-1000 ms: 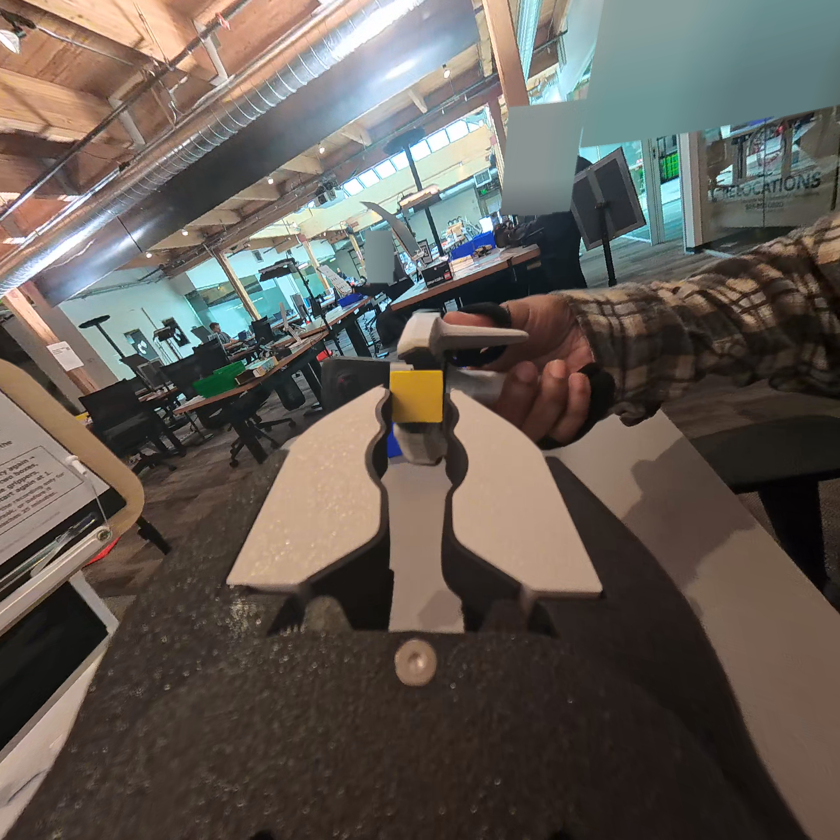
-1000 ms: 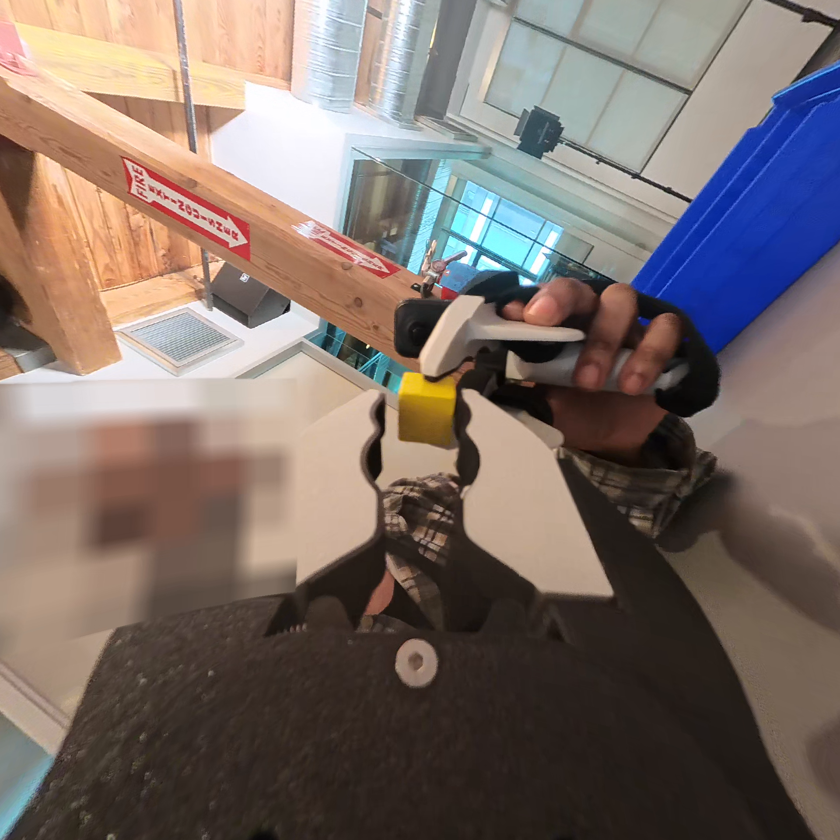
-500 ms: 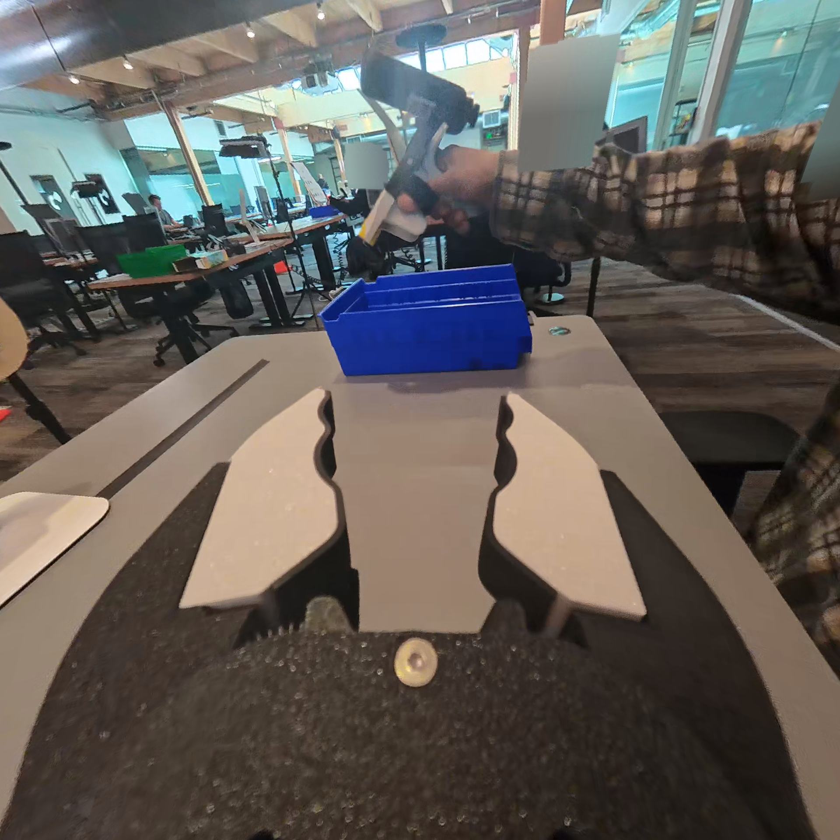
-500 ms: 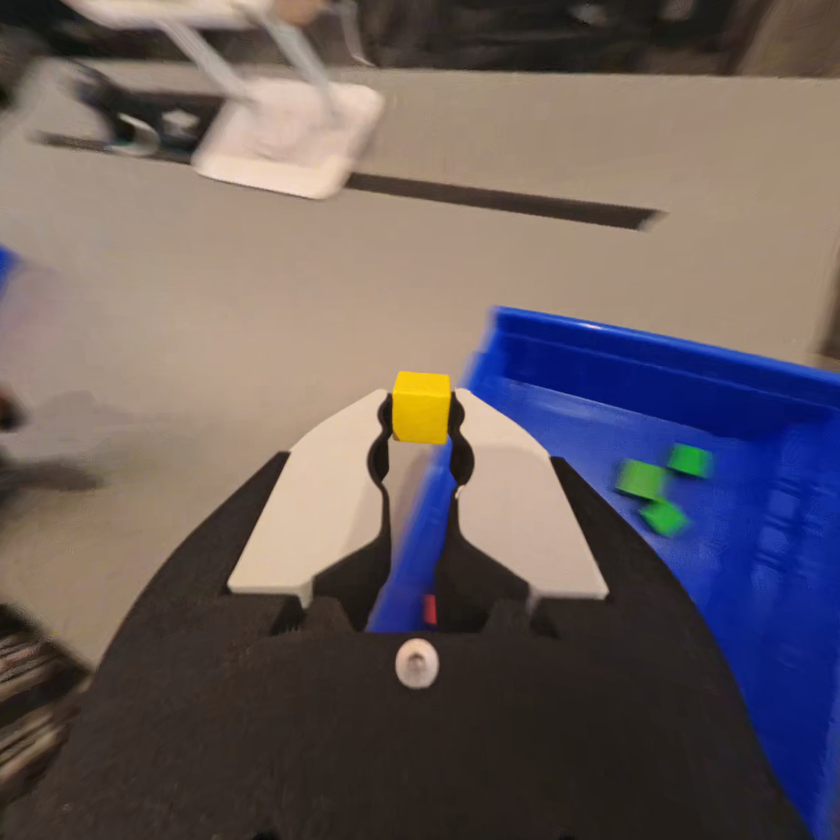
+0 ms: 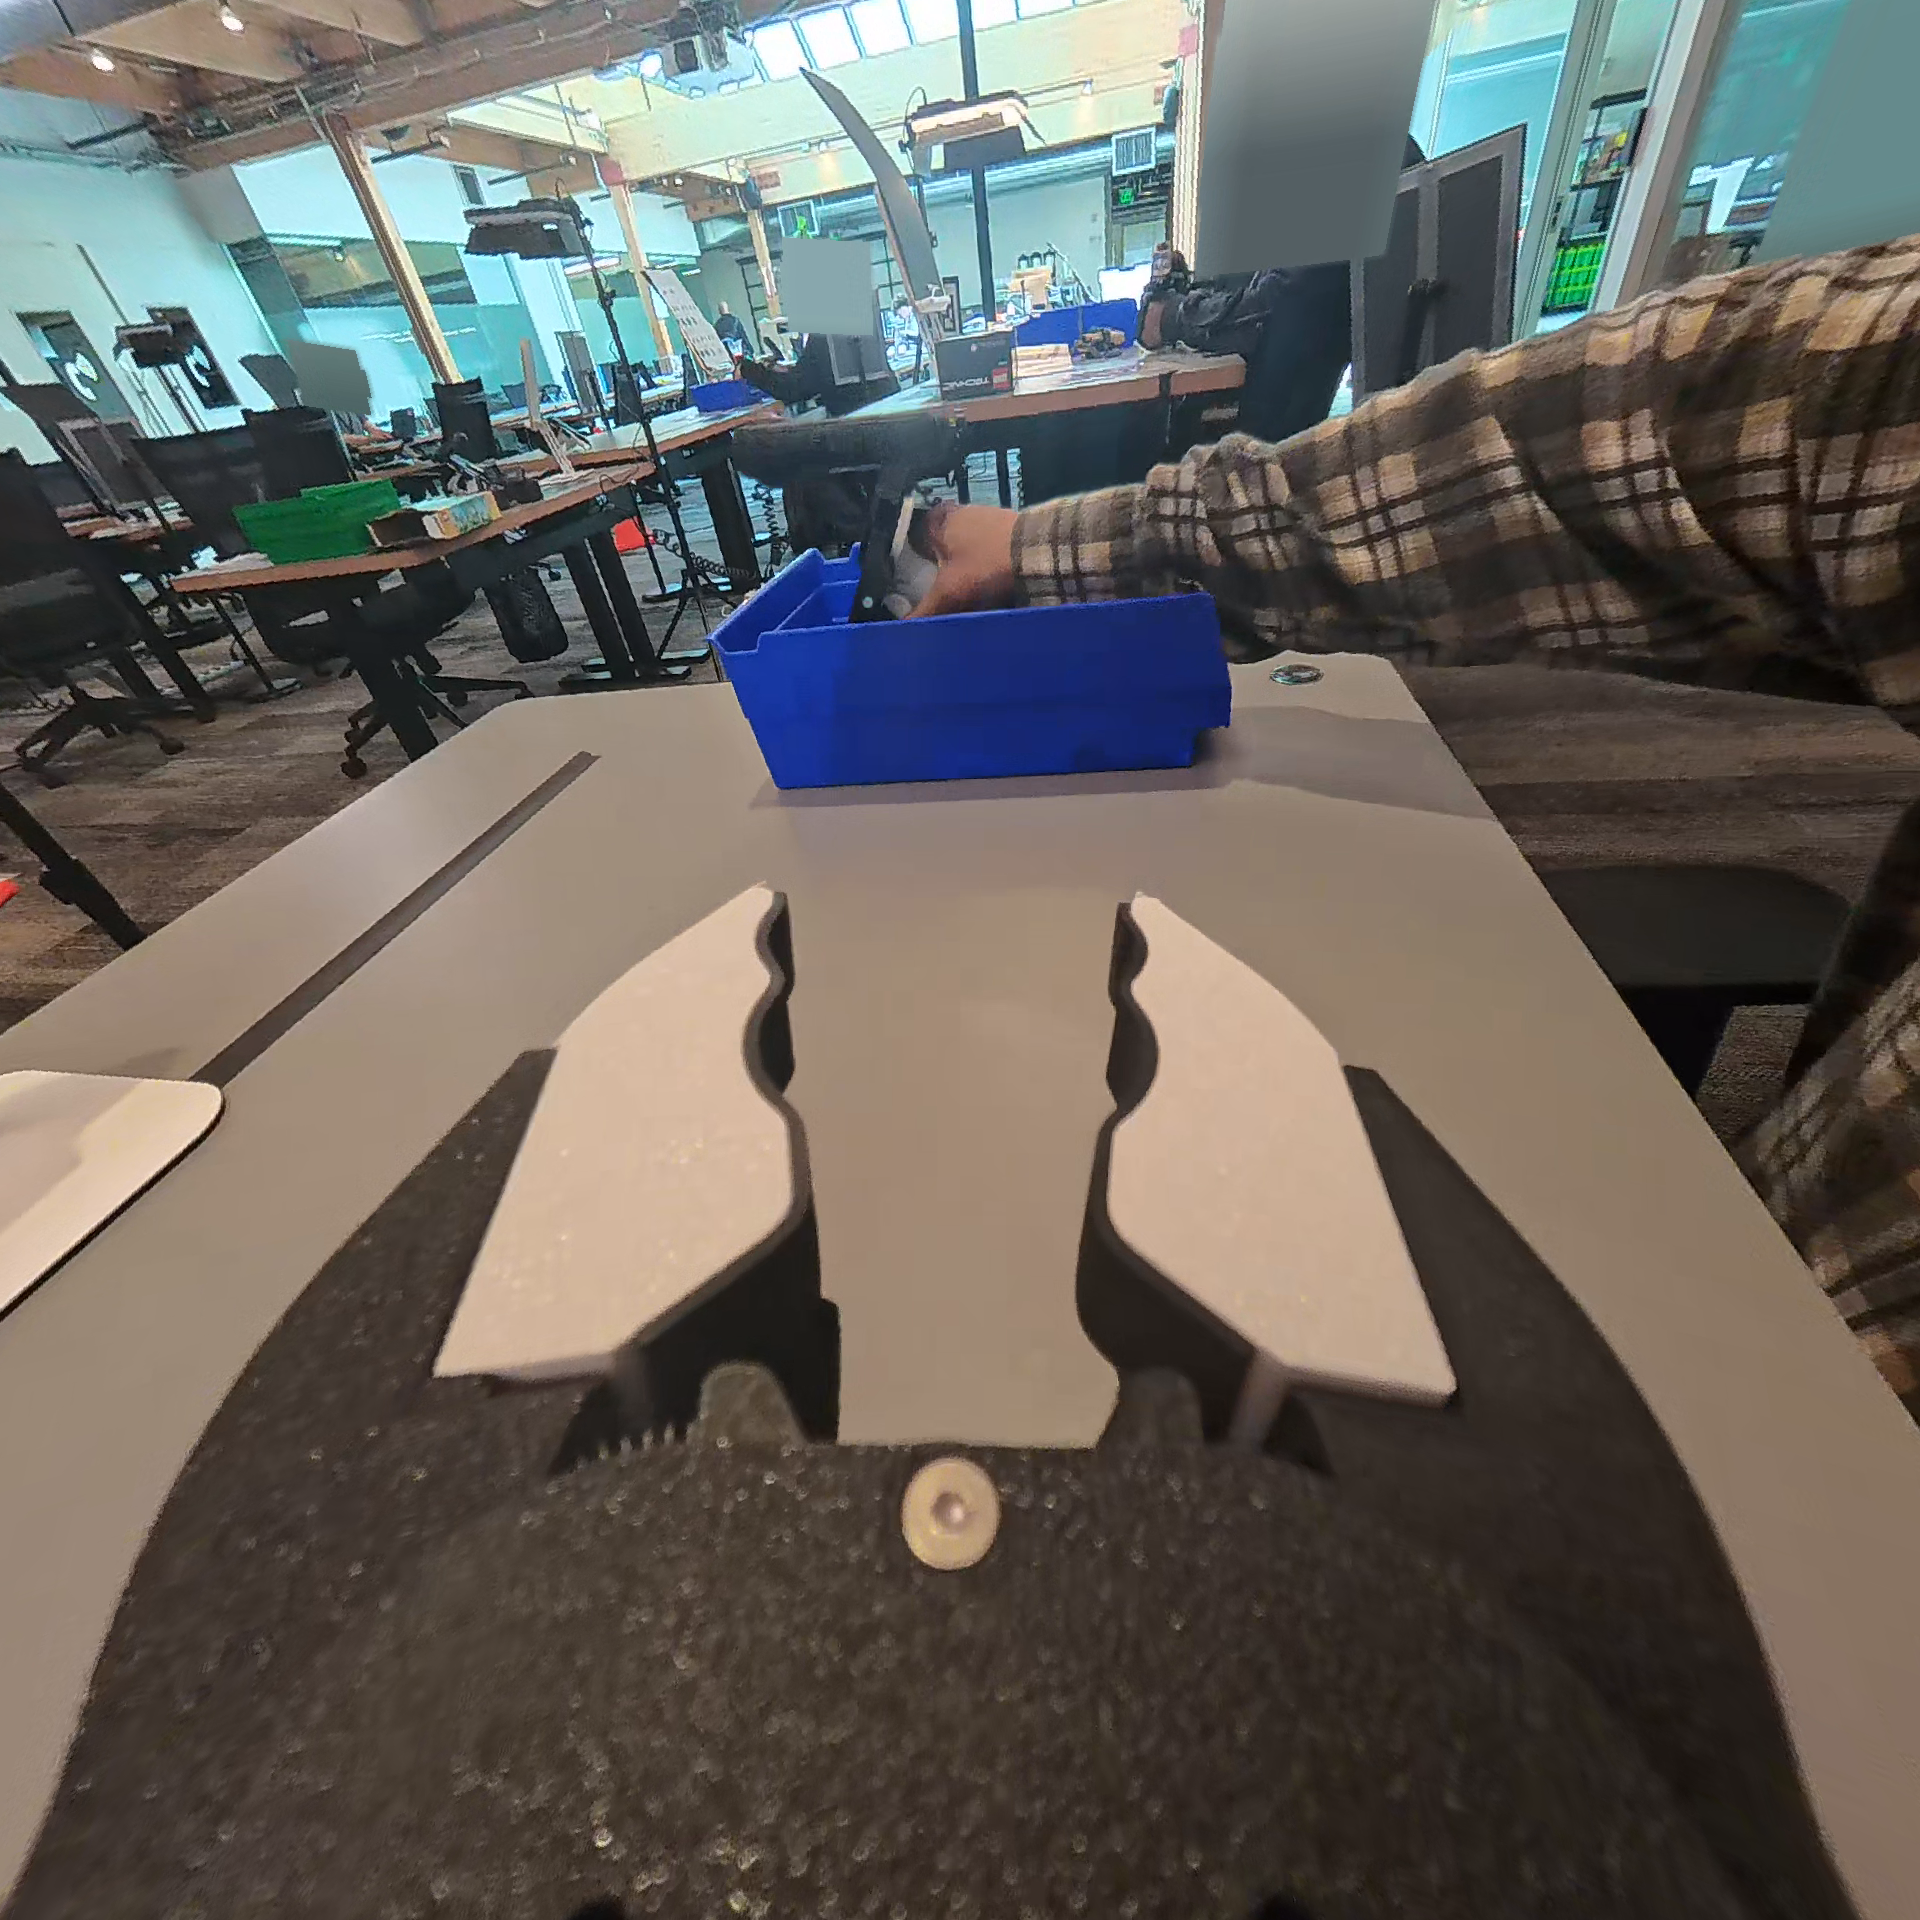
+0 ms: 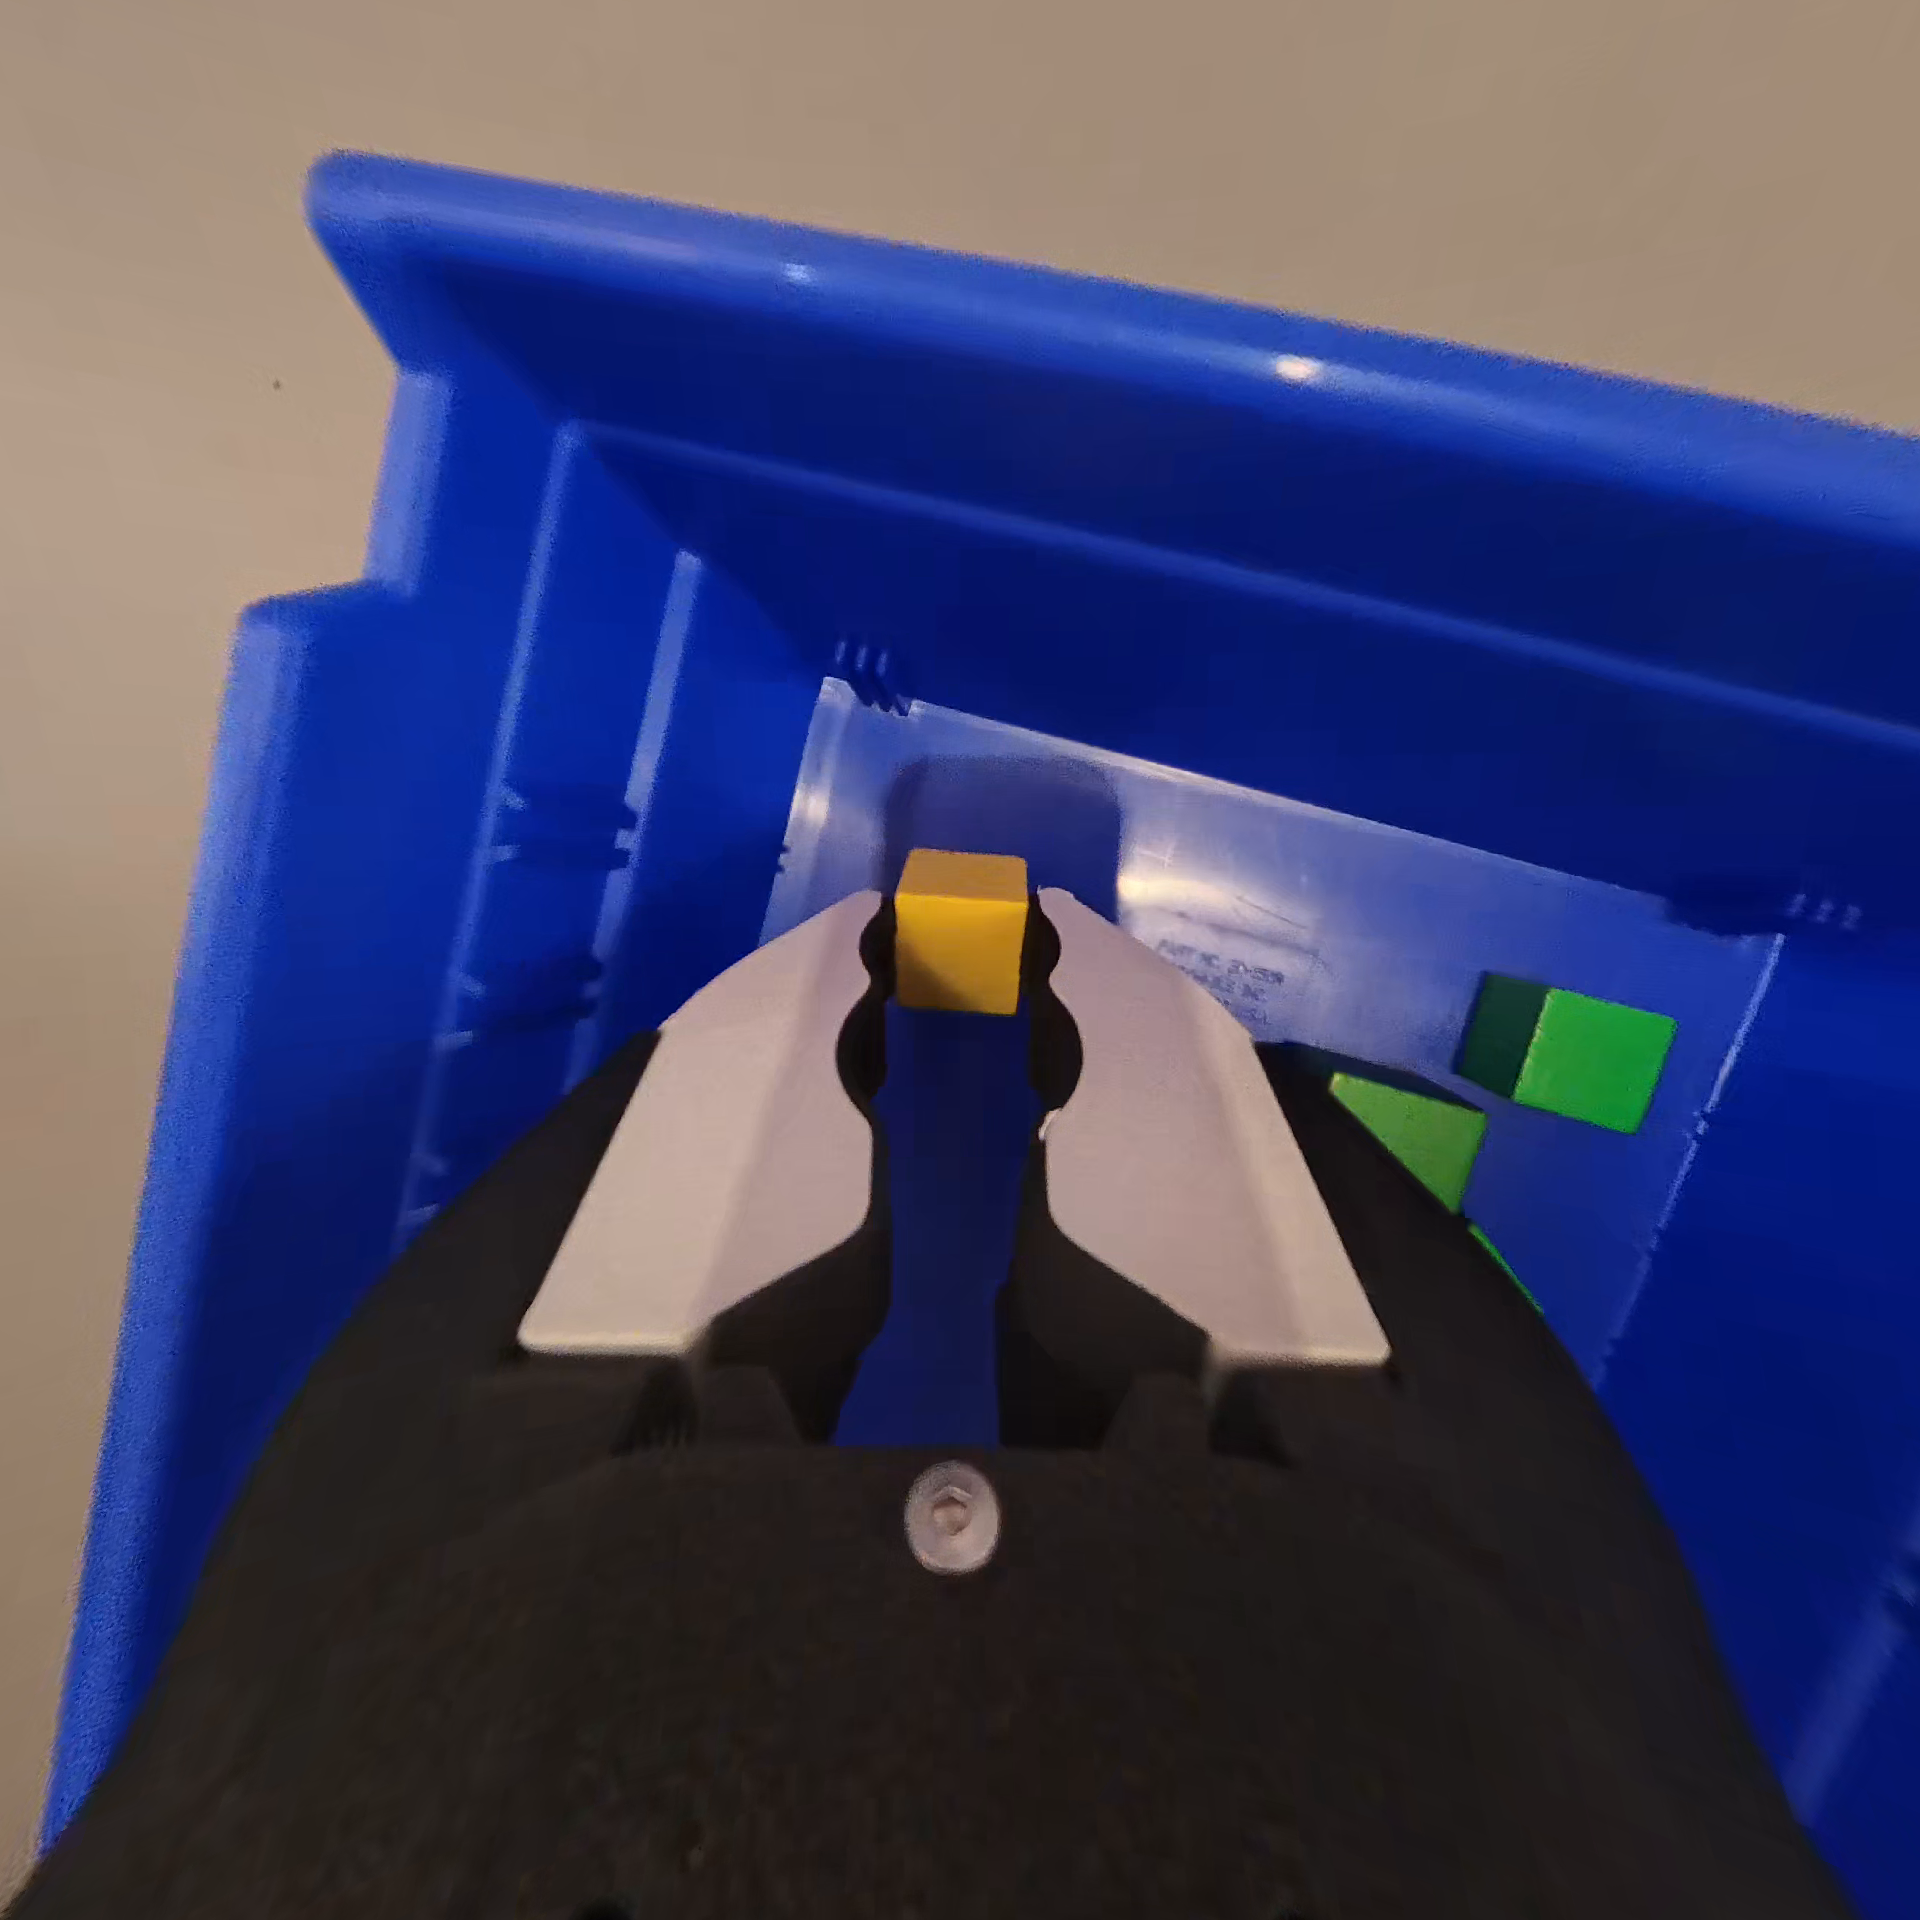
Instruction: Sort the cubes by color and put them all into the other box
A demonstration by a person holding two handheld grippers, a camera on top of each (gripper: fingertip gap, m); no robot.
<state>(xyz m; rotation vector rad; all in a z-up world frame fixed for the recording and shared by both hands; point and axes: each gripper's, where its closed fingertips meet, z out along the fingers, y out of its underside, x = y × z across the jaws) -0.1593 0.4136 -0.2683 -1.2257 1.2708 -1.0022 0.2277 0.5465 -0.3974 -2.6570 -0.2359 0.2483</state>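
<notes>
The grey tabletop (image 5: 1039,862) fills the middle of the left wrist view and runs to the far edge in the upper half of the frame. On it, above the centre, stands the blue box (image 5: 977,691). A sleeve with a plaid pattern (image 5: 1507,499) comes in from the upper right, and its hand (image 5: 961,561) goes down into the box together with a dark tool; what it holds is hidden by the box wall. A white flat plate (image 5: 83,1153) lies at the left edge of the frame.

The left tongs (image 5: 951,925) are wide open and hold nothing; only bare tabletop is seen between the two grey fingers.

In the right wrist view the same blue box (image 6: 1039,520) takes most of the frame, seen from above. The right tongs (image 6: 961,935) are closed on a yellow cube (image 6: 958,935), which sits between the fingertips in the centre of the frame, over the left part of the box floor. I cannot tell if the cube touches the floor. Three green cubes (image 6: 1569,1055) lie on the floor at the right side, near each other; two are partly hidden by the tongs.
</notes>
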